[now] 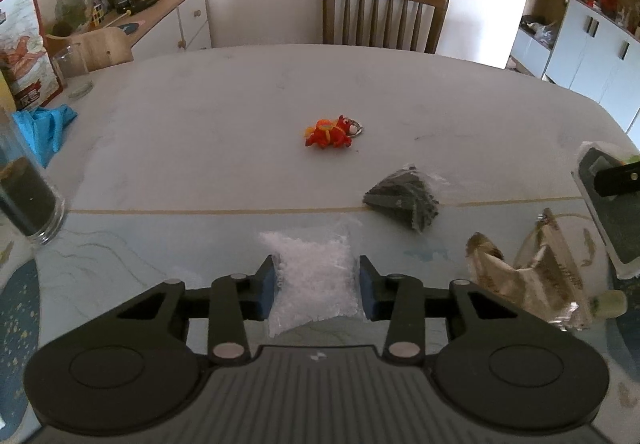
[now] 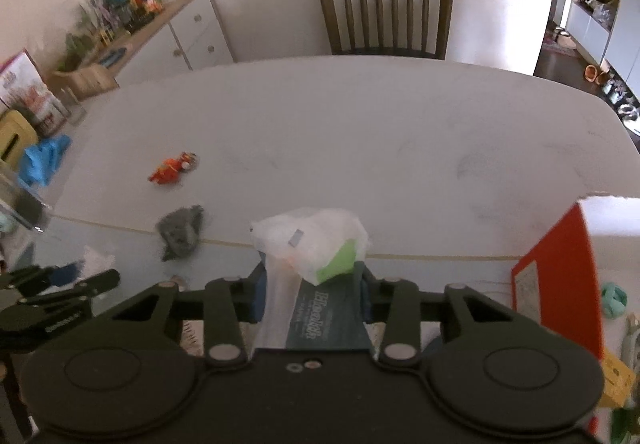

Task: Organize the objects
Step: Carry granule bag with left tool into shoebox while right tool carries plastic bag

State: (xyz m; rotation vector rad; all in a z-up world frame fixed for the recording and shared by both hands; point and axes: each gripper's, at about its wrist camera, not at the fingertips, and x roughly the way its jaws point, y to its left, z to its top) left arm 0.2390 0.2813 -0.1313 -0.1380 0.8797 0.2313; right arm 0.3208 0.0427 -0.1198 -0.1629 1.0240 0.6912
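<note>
left gripper [image 1: 316,286] angled down, clamped on clear bag [image 1: 314,280] of white bits | right gripper [image 2: 312,294] angled down, clamped on packet [image 2: 316,272] | jar [image 1: 24,200] holds dark grains

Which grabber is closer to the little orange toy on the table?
Probably left. The left gripper, shut on a clear bag of white bits, has the orange toy almost straight ahead. The right gripper, holding a white packet, sees it far off to its left.
</note>
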